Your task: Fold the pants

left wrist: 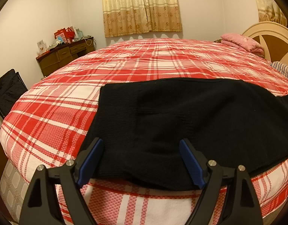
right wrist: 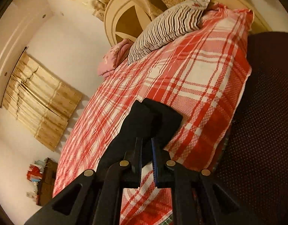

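Black knit pants (left wrist: 190, 116) lie spread across the near side of a bed with a red-and-white plaid cover (left wrist: 69, 103), reaching the front edge. My left gripper (left wrist: 141, 141) is open, its blue-padded fingers (left wrist: 93, 159) wide apart on either side of the near edge of the cloth without pressing it. In the right wrist view, which is rolled sideways, my right gripper (right wrist: 146, 140) is shut on a bunched end of the pants (right wrist: 144, 116), which it holds up off the plaid cover (right wrist: 190, 78).
A striped pillow (right wrist: 168, 30) and a pink folded blanket (left wrist: 241, 42) sit by the round headboard (left wrist: 271, 37). A cluttered brown dresser (left wrist: 65, 56) stands at the far left wall and a black bag (left wrist: 9, 90) beside the bed. Dark dotted fabric (right wrist: 265, 112) fills the right edge.
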{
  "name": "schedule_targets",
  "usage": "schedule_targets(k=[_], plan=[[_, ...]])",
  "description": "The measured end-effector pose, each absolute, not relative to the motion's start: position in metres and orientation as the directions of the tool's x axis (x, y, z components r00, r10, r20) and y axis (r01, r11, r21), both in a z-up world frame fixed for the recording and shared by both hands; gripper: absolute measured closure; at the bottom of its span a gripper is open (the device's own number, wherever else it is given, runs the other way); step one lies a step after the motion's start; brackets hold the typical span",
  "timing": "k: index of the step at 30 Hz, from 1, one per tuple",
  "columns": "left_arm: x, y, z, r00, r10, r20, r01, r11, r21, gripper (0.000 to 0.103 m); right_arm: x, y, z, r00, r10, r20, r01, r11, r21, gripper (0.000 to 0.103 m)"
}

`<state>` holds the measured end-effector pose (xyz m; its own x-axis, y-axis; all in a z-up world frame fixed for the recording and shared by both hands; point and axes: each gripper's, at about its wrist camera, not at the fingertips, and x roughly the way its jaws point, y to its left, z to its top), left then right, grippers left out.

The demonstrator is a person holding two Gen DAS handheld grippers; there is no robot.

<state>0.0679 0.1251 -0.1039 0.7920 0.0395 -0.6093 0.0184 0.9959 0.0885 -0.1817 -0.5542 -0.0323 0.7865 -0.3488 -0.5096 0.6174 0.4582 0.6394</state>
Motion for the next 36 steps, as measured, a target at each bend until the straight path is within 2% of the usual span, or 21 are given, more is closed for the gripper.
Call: schedule_targets(k=[2, 4, 5, 6, 7, 11, 13, 18, 19, 21, 22, 25, 30, 33, 36], plan=[[0.068, 0.125, -0.104, 0.792, 0.039, -0.610, 0.019, 0.996, 0.088, 0.017, -0.185, -0.555, -0.031, 0.768, -0.384, -0.512, 0.640, 0.452, 0.621, 0.092], [0.068, 0.125, -0.104, 0.790, 0.038, -0.612, 0.020, 0.996, 0.087, 0.017, -0.192, -0.562, -0.034, 0.771, -0.394, -0.501, 0.636, 0.425, 0.644, 0.078], [0.068, 0.124, -0.104, 0.790, 0.038, -0.612, 0.019, 0.996, 0.087, 0.017, -0.197, -0.567, -0.035, 0.776, -0.395, -0.491, 0.628, 0.415, 0.658, 0.056], [0.068, 0.124, -0.104, 0.790, 0.039, -0.611, 0.019, 0.996, 0.087, 0.016, -0.203, -0.572, -0.036, 0.780, -0.407, -0.476, 0.621, 0.408, 0.669, 0.040], [0.068, 0.124, -0.104, 0.790, 0.040, -0.611, 0.017, 0.996, 0.088, 0.016, -0.204, -0.574, -0.035, 0.779, -0.422, -0.463, 0.620, 0.406, 0.672, 0.037], [0.069, 0.125, -0.102, 0.789, 0.042, -0.613, 0.015, 0.996, 0.088, 0.016, -0.193, -0.584, -0.034, 0.783, -0.402, -0.476, 0.620, 0.441, 0.649, 0.037], [0.070, 0.125, -0.102, 0.788, 0.044, -0.614, 0.013, 0.996, 0.089, 0.016, -0.177, -0.588, -0.037, 0.753, -0.385, -0.534, 0.658, 0.465, 0.592, 0.037], [0.070, 0.125, -0.102, 0.788, 0.048, -0.613, 0.012, 0.996, 0.093, 0.015, -0.149, -0.584, -0.030, 0.720, -0.384, -0.578, 0.682, 0.547, 0.486, 0.038], [0.071, 0.125, -0.102, 0.788, 0.049, -0.614, 0.012, 0.995, 0.094, 0.014, -0.142, -0.582, -0.027, 0.723, -0.363, -0.589, 0.671, 0.573, 0.471, 0.043], [0.070, 0.125, -0.102, 0.788, 0.049, -0.614, 0.011, 0.996, 0.093, 0.014, -0.129, -0.581, -0.025, 0.694, -0.338, -0.636, 0.680, 0.600, 0.422, 0.088], [0.070, 0.125, -0.102, 0.788, 0.048, -0.614, 0.012, 0.996, 0.093, 0.014, -0.124, -0.582, -0.022, 0.666, -0.356, -0.656, 0.700, 0.602, 0.385, 0.088], [0.070, 0.125, -0.102, 0.788, 0.049, -0.614, 0.013, 0.995, 0.095, 0.013, -0.122, -0.587, -0.008, 0.679, -0.371, -0.633, 0.685, 0.630, 0.365, 0.089], [0.074, 0.126, -0.101, 0.782, 0.053, -0.622, 0.011, 0.995, 0.099, 0.012, -0.129, -0.580, 0.042, 0.784, -0.354, -0.509, 0.565, 0.747, 0.351, 0.090], [0.075, 0.125, -0.101, 0.782, 0.061, -0.620, 0.004, 0.995, 0.102, 0.012, -0.129, -0.567, 0.057, 0.822, -0.356, -0.445, 0.507, 0.813, 0.286, 0.090], [0.075, 0.125, -0.102, 0.788, 0.065, -0.612, 0.001, 0.994, 0.107, 0.010, -0.120, -0.591, 0.029, 0.771, -0.367, -0.521, 0.556, 0.786, 0.270, 0.090]])
